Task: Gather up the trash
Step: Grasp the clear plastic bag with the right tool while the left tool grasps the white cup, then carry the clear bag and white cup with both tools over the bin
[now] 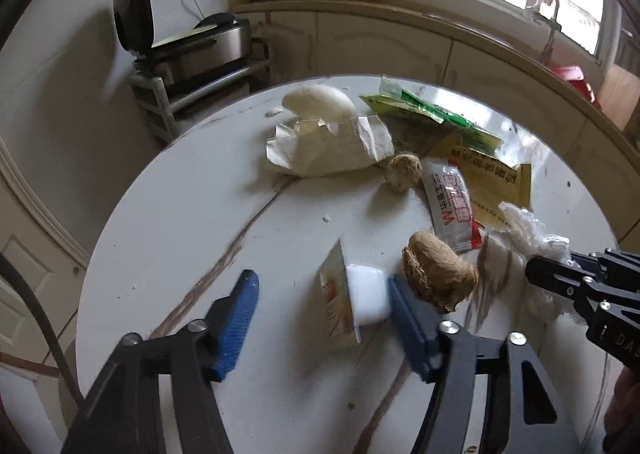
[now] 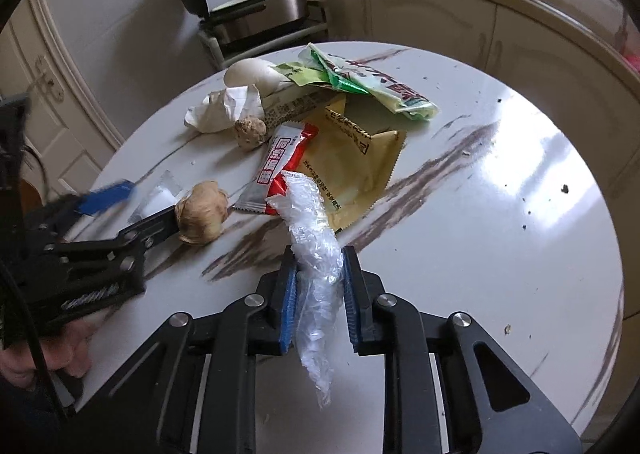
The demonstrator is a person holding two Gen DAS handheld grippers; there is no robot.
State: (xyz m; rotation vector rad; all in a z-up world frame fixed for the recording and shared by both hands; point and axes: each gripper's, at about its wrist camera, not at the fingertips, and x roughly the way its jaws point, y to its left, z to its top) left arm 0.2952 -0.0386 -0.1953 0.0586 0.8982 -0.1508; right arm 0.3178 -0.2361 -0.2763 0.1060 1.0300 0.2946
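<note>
My left hand-held gripper (image 1: 324, 318) blurs at its blue fingertips (image 1: 240, 306). My right hand-held gripper (image 1: 534, 274) is cut off by the picture's edge. The yellow wrapper (image 2: 352, 166) lies partly hidden under the red-and-silver packet (image 2: 280, 166).

Table (image 2: 500, 238) right half bare; wrapper pile (image 2: 352, 150) crowds centre, far edge.

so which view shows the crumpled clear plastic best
The right wrist view: the clear plastic runs up the middle of the frame, pinched between the right tongs' blue pads. The left wrist view catches only a bunched part at its right edge, ahead of those tongs.
</note>
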